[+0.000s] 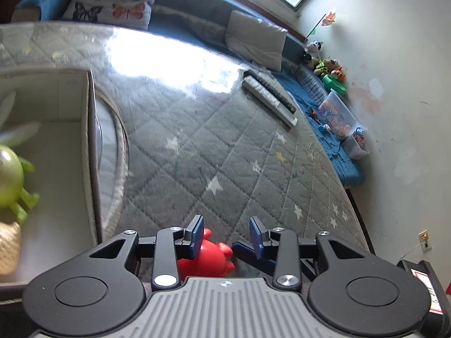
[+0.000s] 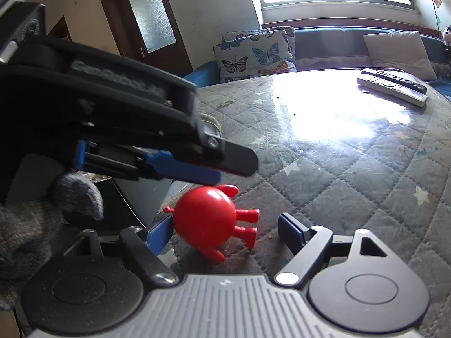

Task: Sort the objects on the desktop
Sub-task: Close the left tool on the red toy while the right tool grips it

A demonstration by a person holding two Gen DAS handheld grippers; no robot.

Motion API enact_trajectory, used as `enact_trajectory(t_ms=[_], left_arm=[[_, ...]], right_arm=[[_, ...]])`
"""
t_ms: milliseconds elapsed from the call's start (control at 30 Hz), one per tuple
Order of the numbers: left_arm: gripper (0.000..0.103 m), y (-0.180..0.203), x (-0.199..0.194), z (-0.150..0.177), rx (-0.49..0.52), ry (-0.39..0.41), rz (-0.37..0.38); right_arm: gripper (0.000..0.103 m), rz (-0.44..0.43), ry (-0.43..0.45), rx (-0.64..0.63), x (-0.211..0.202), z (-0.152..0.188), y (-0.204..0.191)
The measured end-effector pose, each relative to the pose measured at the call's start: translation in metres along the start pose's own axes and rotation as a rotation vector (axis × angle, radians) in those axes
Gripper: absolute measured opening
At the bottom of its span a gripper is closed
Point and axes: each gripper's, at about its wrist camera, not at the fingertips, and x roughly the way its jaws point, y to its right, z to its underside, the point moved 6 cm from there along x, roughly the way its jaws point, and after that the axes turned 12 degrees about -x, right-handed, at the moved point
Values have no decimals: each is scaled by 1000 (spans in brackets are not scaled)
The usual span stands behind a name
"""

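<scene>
The right tongs (image 2: 224,229) stand open, their blue fingers on either side of the red toy (image 2: 207,215), which lies on its side on the table (image 2: 352,169) between them, nearer the left finger; whether that finger touches it cannot be told. The left tongs (image 1: 227,232) are open too and hang just above the same toy (image 1: 205,256); in the right view their blue tip sits over its round body without gripping.

The toy looks like hard, glossy plastic: light, stiff and probably slippery on its ball-shaped body. Its thin legs and antennae stick out toward the right finger and seem the weak parts, so the sound hold is across the widest part of the round body, with the fingers square to it lest it squirt out.

To the left of the left tongs stands a box (image 1: 87,152) that holds a green toy (image 1: 11,180). Far ahead lie two remotes (image 1: 270,95).
</scene>
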Motion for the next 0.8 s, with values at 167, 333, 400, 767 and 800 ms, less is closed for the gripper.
enact_trajectory(t_ms=[167, 333, 400, 767, 800], left_arm=[[38, -9, 13, 17, -73, -87, 3], [38, -13, 11, 31, -73, -94, 3], [38, -12, 7, 37, -59, -95, 7], [39, -19, -37, 48, -31, -29, 62], [39, -20, -40, 49, -28, -29, 71]], right_arm=[[84, 8, -7, -7, -8, 7, -1], [84, 14, -15, -38, -23, 19, -9], [84, 12, -16, -31, -31, 25, -11], [84, 21, -26, -28, -61, 50, -26], [84, 25, -26, -27, -63, 51, -28]])
